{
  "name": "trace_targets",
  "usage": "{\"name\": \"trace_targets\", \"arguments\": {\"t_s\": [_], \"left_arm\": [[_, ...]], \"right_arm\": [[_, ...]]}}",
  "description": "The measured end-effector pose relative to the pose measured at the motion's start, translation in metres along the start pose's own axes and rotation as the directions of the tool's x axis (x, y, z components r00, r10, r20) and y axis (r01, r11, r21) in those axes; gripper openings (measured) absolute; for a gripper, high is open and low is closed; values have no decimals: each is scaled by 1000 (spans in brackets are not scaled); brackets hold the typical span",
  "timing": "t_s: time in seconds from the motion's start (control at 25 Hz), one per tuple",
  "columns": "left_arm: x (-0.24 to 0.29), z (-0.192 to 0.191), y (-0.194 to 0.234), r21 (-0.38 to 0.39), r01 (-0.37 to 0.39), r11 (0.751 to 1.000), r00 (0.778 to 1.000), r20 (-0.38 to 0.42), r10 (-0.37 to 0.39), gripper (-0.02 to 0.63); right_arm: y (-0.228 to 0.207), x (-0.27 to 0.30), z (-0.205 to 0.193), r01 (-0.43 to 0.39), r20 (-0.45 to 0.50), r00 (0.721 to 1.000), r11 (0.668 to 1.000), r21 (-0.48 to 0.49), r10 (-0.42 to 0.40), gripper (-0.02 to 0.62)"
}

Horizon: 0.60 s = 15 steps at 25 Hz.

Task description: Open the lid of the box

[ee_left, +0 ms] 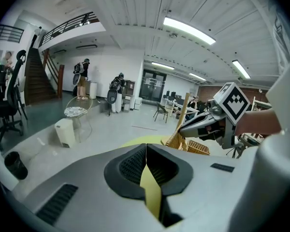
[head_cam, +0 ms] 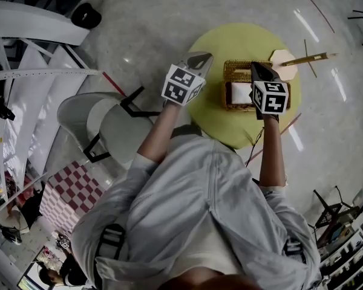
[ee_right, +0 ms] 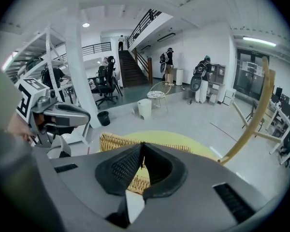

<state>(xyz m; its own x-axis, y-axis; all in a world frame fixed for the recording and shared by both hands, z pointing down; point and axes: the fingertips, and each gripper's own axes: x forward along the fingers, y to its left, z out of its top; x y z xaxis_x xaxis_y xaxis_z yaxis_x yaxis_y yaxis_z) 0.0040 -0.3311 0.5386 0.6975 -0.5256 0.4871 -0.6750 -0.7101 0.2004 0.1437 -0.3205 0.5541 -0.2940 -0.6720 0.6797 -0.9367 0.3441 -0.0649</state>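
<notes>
A wicker box [head_cam: 236, 70] with a white filling [head_cam: 238, 93] stands on the round yellow table [head_cam: 213, 121]. A pale hexagonal piece [head_cam: 285, 61] with a bamboo stick [head_cam: 308, 58] lies at the box's far right corner; the stick rises as a curved bar [ee_right: 253, 120] in the right gripper view. My right gripper [head_cam: 258, 68] hovers over the box's right side, jaws shut tip to tip [ee_right: 142, 145], nothing visibly between them. My left gripper [head_cam: 199, 58] hangs over the table just left of the box, also shut [ee_left: 146, 146] and empty. The wicker rim [ee_left: 193, 147] shows beyond it.
A grey chair [head_cam: 103, 122] stands close to the table's left side. A checkered mat [head_cam: 72, 192] lies on the floor nearer me, and a black bin [head_cam: 86, 15] sits farther off. White racks [head_cam: 30, 71] line the left.
</notes>
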Motion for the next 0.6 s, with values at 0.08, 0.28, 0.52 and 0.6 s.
{"name": "trace_targets", "arguments": {"t_s": [0.08,0.28,0.52,0.6], "left_arm": [[1,-2,9,-7,0,1000,1000,-7,0,31],[5,-13,29,-29,-4,1000,999,-33,3,31],[7,-24,44,-47,-11,999,998,-58,9,31],[5,-29,46,-55,-17,998,998,-65,13,31]], "right_arm": [[-3,11,2,7,-8,1000,1000,11,-7,43],[-10,41,1,12,-42,999,1000,18,-11,44],[-17,77,-9,2,-114,994,1000,14,0,48],[-18,87,-17,-4,-147,989,1000,16,6,52]]}}
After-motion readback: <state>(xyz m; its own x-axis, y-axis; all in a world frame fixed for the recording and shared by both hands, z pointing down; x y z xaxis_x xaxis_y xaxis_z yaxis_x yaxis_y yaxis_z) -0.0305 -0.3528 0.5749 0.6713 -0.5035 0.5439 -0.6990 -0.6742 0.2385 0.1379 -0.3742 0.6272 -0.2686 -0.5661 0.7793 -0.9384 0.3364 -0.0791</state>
